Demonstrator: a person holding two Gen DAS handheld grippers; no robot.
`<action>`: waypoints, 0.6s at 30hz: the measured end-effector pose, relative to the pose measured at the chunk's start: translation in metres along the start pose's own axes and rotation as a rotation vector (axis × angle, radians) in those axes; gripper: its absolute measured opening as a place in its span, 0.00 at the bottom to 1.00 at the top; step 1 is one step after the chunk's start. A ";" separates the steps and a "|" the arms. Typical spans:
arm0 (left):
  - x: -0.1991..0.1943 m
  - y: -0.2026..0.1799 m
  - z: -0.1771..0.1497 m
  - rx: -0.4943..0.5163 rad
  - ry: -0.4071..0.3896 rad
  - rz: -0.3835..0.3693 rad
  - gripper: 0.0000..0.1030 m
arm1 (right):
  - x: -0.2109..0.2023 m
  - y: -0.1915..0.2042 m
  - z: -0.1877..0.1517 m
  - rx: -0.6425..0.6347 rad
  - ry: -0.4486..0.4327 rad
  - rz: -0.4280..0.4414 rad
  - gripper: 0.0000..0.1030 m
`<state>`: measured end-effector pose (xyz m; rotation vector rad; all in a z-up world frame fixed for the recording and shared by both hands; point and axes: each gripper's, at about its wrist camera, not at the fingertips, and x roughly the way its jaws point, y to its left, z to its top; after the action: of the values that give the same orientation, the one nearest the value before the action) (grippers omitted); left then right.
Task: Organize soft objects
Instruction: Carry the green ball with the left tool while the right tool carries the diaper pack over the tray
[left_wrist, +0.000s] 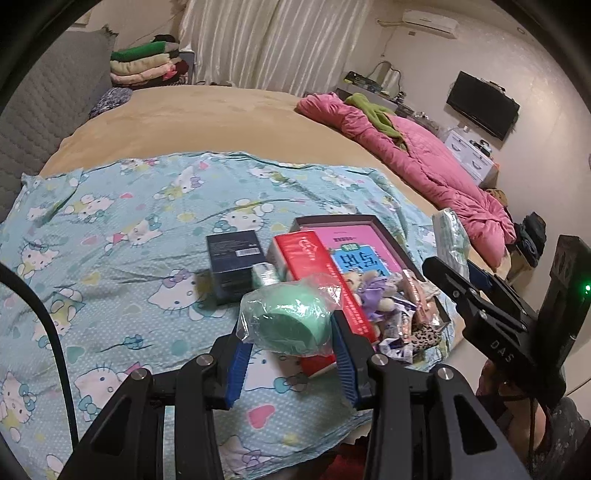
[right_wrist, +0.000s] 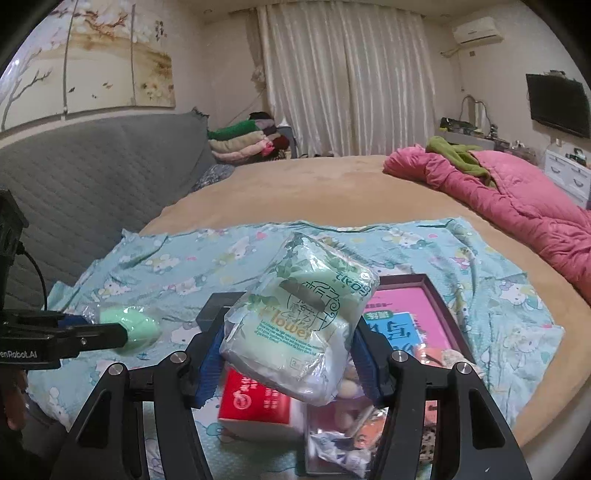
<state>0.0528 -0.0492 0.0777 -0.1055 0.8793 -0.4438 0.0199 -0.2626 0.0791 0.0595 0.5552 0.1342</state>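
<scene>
Dim warm indoor light, soft focus, fisheye-bent edges, dark vignette corners

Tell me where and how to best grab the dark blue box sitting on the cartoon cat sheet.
Grip the dark blue box across its two upright side faces, coming down from above on its left, open side. It stands free on the cartoon cat sheet there, while the red box crowds its right. Both grippers are full, so one must unload first.

Black left hand-held gripper (left_wrist: 291, 354), blue ribbed pads (left_wrist: 236, 369), silver screws, right hand-held gripper (right_wrist: 288, 363) alike
</scene>
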 end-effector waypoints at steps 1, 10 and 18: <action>0.001 -0.004 0.000 0.005 0.001 -0.003 0.41 | -0.001 -0.003 0.000 0.005 -0.004 -0.001 0.60; 0.007 -0.034 0.005 0.035 -0.003 -0.018 0.41 | -0.013 -0.031 0.000 0.043 -0.038 -0.042 0.60; 0.015 -0.053 0.008 0.063 0.008 -0.020 0.41 | -0.021 -0.056 0.001 0.086 -0.061 -0.085 0.60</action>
<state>0.0494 -0.1036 0.0861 -0.0547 0.8716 -0.4906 0.0088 -0.3212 0.0856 0.1235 0.5012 0.0256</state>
